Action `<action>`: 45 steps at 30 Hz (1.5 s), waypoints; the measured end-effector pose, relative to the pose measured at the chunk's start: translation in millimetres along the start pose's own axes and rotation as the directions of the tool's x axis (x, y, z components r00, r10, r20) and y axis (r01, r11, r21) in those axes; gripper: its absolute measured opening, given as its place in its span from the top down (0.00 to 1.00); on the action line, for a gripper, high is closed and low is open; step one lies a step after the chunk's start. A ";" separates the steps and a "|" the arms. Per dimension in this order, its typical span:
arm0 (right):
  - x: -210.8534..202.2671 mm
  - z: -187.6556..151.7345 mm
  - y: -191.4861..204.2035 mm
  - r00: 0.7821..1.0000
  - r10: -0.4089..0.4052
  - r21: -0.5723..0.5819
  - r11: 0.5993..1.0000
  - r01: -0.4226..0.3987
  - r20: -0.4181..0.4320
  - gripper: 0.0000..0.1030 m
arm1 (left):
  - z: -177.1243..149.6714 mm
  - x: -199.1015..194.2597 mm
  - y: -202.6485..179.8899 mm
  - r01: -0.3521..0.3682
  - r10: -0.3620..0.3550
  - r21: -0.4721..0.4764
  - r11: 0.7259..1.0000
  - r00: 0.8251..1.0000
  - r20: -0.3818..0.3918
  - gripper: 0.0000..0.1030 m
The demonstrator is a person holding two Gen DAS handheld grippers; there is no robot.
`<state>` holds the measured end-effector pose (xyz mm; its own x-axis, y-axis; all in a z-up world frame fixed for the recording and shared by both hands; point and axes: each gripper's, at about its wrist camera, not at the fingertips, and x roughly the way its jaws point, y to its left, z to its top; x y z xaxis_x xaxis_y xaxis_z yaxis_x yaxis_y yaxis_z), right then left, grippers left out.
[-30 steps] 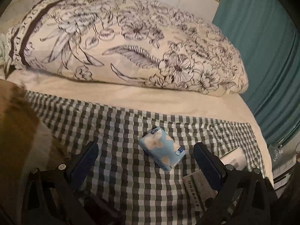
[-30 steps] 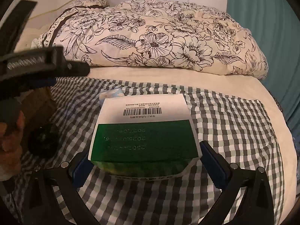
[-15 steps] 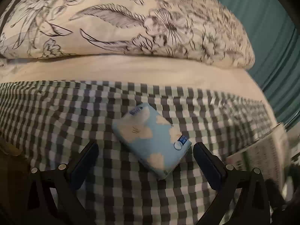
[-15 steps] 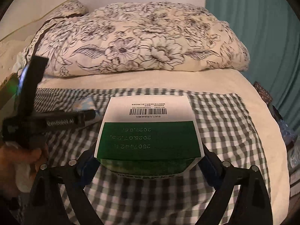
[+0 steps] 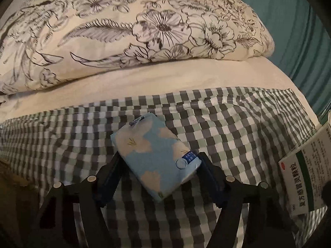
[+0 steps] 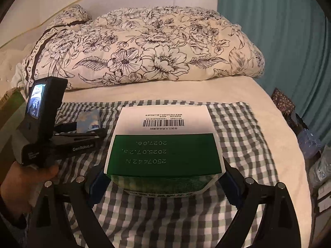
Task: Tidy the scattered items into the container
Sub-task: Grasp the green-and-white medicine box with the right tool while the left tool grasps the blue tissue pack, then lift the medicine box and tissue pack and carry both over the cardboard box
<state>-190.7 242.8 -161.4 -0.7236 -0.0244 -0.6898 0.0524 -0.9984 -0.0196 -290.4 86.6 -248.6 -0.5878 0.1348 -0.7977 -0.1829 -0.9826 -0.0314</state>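
A light blue tissue pack (image 5: pixel 156 157) with pale flowers lies on the checkered cloth (image 5: pixel 227 128). My left gripper (image 5: pixel 158 172) is shut on it, both fingers against its sides. The pack also shows in the right wrist view (image 6: pixel 89 121), between the left gripper's fingers. My right gripper (image 6: pixel 163 183) is shut on a green and white medicine box (image 6: pixel 165 146) and holds it above the cloth. The same box shows at the right edge of the left wrist view (image 5: pixel 306 173). No container is clearly in view.
A large floral duvet (image 6: pixel 144 47) is heaped at the back of the bed. A teal curtain (image 6: pixel 279 31) hangs on the right. Clutter and bottles (image 6: pixel 310 144) lie past the bed's right edge. A brown object (image 5: pixel 12 186) sits at the far left.
My left gripper has moved forward to the tissue pack and closed on it. My right gripper still holds the medicine box, swung slightly.
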 end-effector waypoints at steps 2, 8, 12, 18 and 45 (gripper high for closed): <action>-6.7 0.2 -0.2 1.000 -0.003 -0.001 1.000 0.003 0.007 0.11 | 1.6 -12.8 -1.1 -0.004 0.004 0.002 1.000 1.000 0.017 0.30; -28.9 0.4 4.2 0.999 -0.004 0.004 1.000 0.004 0.033 0.11 | 5.8 -65.9 -6.0 -0.003 0.002 0.014 1.000 0.995 0.096 0.30; -45.5 0.7 8.8 0.999 -0.002 0.006 1.000 0.002 0.050 0.11 | 3.7 -104.3 -10.4 -0.007 0.003 0.026 1.000 0.989 0.151 0.30; -74.3 3.4 16.3 0.997 -0.005 0.007 1.000 0.005 0.080 0.11 | 1.1 -147.5 -5.0 0.024 -0.023 -0.005 1.000 0.980 0.196 0.30; -164.2 13.0 57.8 0.982 0.035 -0.006 0.999 -0.035 0.183 0.11 | -25.9 -283.1 47.7 -0.028 0.051 -0.073 0.997 0.941 0.336 0.30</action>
<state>-77.8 188.5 -39.9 -0.8352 -0.0686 -0.5456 0.0820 -0.9966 -0.0002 -112.2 -1.8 -39.8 -0.8268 0.1195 -0.5496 -0.1084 -0.9927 -0.0527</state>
